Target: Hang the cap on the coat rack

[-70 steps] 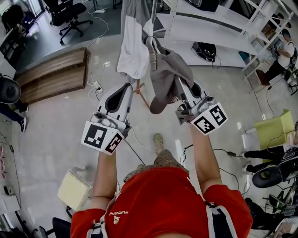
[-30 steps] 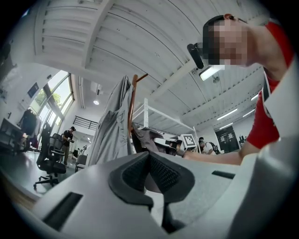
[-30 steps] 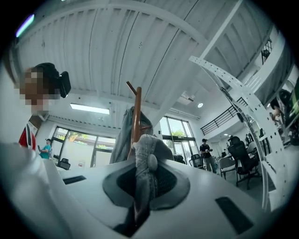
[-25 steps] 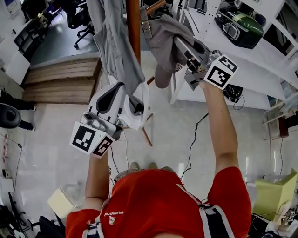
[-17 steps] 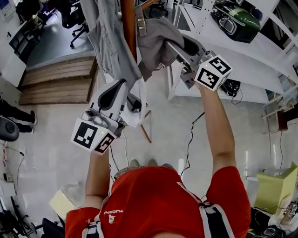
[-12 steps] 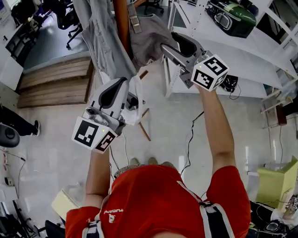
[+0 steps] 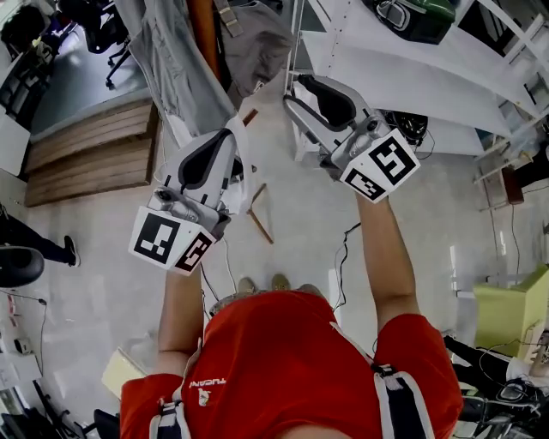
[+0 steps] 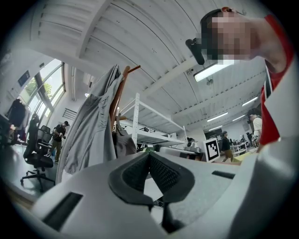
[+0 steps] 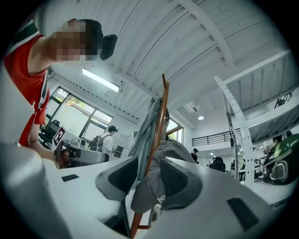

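The grey cap (image 7: 257, 41) hangs on a peg of the brown coat rack (image 7: 202, 34), beside a grey jacket (image 7: 163, 64). My right gripper (image 7: 293, 91) is below and to the right of the cap, clear of it. Its jaws are closing from wide apart, with nothing pressed between them. In the right gripper view the cap (image 9: 148, 189) and rack pole (image 9: 156, 126) show at a distance through the right gripper's (image 9: 149, 162) gap. My left gripper (image 7: 230, 141) is held lower, near the jacket's hem, empty. Its pads meet at the tips in the left gripper view (image 8: 149, 156).
White metal shelving (image 7: 412, 77) stands right behind the rack, holding a green and black bag (image 7: 412, 10). A wooden platform (image 7: 86, 154) lies at the left with an office chair (image 7: 94, 26) beyond it. Cables (image 7: 343, 249) trail over the floor. A yellow-green box (image 7: 506, 309) sits far right.
The right gripper was shut on the cap at the rack; it has let go and drawn back down and away. The cap stays on the peg. The left gripper kept its place.
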`<state>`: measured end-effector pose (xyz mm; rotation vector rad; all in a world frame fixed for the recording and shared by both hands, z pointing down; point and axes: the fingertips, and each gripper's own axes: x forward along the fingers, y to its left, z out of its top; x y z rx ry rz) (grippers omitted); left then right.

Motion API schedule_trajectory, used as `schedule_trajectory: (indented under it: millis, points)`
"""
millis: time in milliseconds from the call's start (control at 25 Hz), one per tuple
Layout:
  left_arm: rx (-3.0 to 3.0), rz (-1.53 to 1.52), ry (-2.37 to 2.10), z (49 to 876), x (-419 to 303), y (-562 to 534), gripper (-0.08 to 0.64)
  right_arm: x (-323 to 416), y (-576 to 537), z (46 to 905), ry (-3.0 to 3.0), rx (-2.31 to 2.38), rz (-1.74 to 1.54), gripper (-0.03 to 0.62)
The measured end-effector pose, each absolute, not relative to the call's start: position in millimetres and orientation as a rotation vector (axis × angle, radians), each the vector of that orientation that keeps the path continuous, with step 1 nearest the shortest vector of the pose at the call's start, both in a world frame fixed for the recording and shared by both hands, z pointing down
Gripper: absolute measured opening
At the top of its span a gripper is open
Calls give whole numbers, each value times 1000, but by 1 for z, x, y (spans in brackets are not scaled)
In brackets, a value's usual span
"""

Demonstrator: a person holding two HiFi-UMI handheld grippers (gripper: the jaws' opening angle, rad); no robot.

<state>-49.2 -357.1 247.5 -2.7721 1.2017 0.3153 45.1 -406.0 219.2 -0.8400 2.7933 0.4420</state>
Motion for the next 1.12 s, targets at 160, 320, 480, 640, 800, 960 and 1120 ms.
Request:
schedule_trajectory:
  millis: [160, 320, 480, 640, 800, 960, 1120]
  points:
    - [-2780, 315, 1198, 251, -47, -352, 9, 37, -375, 236, 2762, -889, 457, 106]
    - [-2772, 291, 1206, 259, -48, -351, 9, 35, -360, 250, 2726, -941, 391, 45]
    - [-2763, 276, 1214, 264, -49, -350, 8, 36, -354, 257, 2674, -949, 273, 26]
    - [-2770, 284, 1205, 265, -49, -345, 8, 28, -348, 260, 2668, -945, 271, 25]
    - [-2771, 287, 1211, 266, -55, -344, 8, 14, -344, 264, 2687, -933, 296, 23]
    - [-2771, 296, 1220, 266, -60, -345, 9, 7, -344, 268, 2700, -922, 291, 23]
    - [-2777, 298, 1216, 265, -62, -345, 8, 4, -342, 266, 2704, -917, 291, 23]
